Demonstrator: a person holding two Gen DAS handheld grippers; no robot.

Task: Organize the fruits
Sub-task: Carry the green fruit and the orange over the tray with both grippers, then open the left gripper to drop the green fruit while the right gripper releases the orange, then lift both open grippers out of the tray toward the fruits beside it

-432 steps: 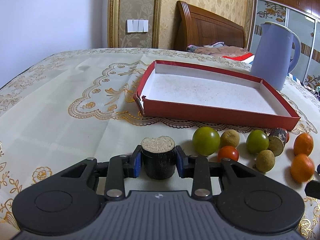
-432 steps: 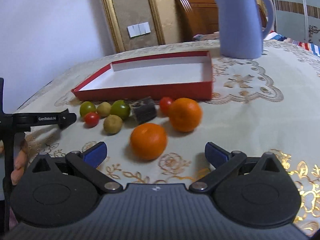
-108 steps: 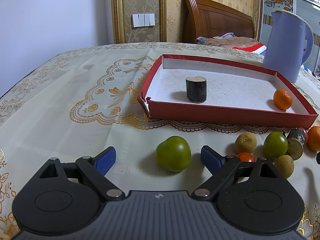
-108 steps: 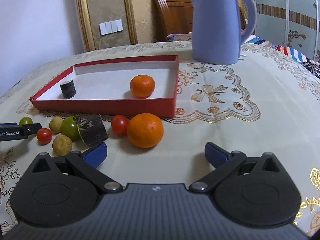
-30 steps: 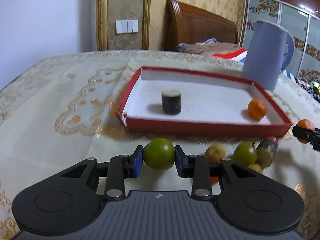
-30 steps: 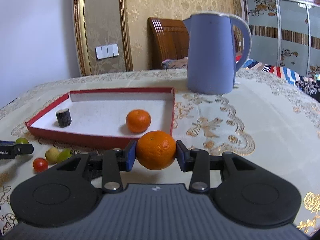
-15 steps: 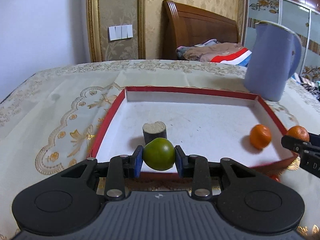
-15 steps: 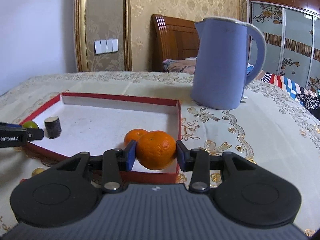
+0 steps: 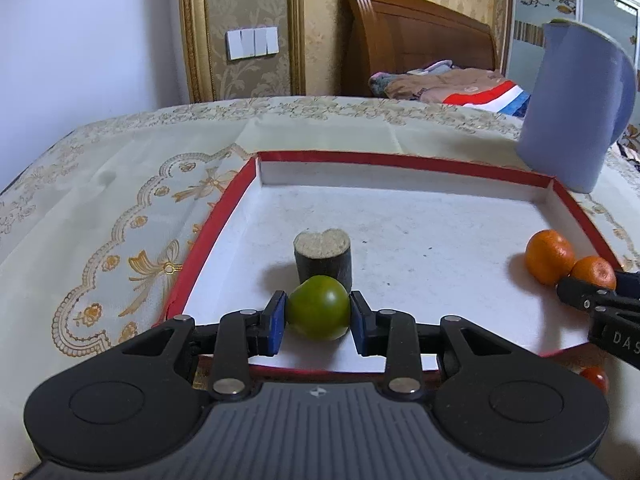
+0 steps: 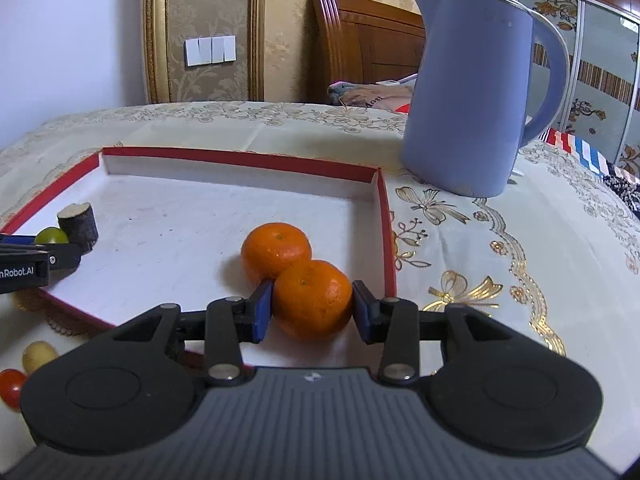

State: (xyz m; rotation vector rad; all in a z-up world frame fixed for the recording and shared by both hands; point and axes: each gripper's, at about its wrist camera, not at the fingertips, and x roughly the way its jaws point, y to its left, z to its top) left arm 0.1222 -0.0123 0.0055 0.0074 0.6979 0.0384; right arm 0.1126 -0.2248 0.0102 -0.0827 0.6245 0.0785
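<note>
My left gripper (image 9: 318, 312) is shut on a green tomato (image 9: 319, 307) inside the red tray (image 9: 212, 224), just in front of an upright dark cane stub (image 9: 323, 255). My right gripper (image 10: 313, 306) is shut on an orange mandarin (image 10: 313, 298) low in the tray (image 10: 387, 216) near its right wall, against a second mandarin (image 10: 275, 249) lying on the tray floor. Both mandarins also show in the left wrist view (image 9: 549, 255). The green tomato (image 10: 51, 235) and stub (image 10: 78, 222) show at the left of the right wrist view.
A blue kettle (image 10: 476, 92) stands behind the tray's far right corner. A cherry tomato (image 10: 10, 388) and a tan longan (image 10: 38, 355) lie on the embroidered cloth in front of the tray. Another cherry tomato (image 9: 595, 378) shows in the left wrist view.
Both grippers have moved forward and down into the tray with their fruits. The green tomato is now close to the stub; the held mandarin is now against the other one.
</note>
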